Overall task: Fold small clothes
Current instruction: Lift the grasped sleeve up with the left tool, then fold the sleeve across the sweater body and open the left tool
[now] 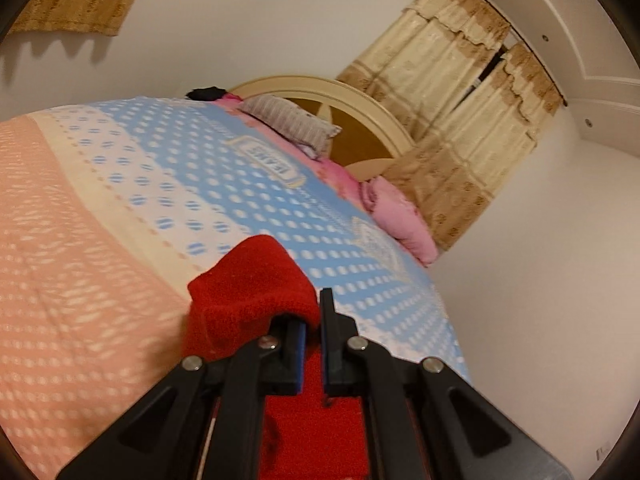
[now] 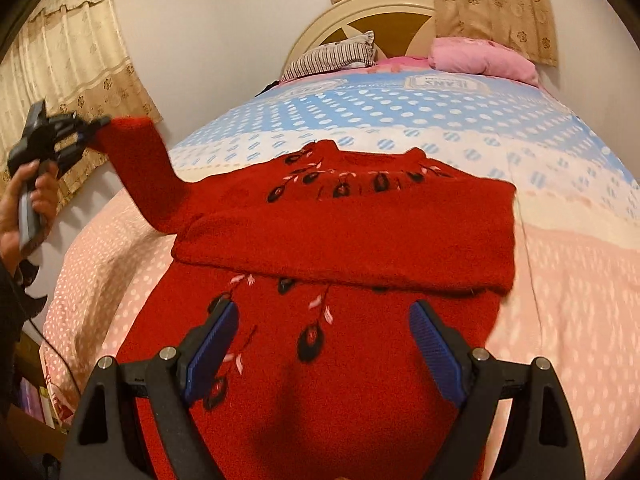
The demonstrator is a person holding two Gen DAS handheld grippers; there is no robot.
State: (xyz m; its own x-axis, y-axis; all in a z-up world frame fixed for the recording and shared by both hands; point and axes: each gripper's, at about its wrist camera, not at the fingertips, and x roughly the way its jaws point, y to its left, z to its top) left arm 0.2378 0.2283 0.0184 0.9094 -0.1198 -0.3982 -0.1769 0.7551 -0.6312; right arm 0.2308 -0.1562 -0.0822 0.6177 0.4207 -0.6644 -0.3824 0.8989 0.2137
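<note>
A small red knit sweater [image 2: 340, 232] with dark and pink embroidery lies front up on the bed, one sleeve folded across its chest. My left gripper [image 1: 314, 320] is shut on the cuff of the other red sleeve [image 1: 248, 284] and holds it lifted off the bed; in the right wrist view it [image 2: 94, 126] is at the far left, with the sleeve [image 2: 140, 168] stretched up from the sweater's shoulder. My right gripper [image 2: 324, 324] is open and empty, hovering over the sweater's lower body.
The bedspread is pink with white dots [image 2: 580, 320] near me and blue with white dots [image 2: 360, 112] farther off. A striped pillow [image 2: 332, 58] and a pink pillow [image 2: 484, 58] lie by the cream headboard [image 2: 360, 12]. Beige curtains [image 2: 68, 76] hang on the walls.
</note>
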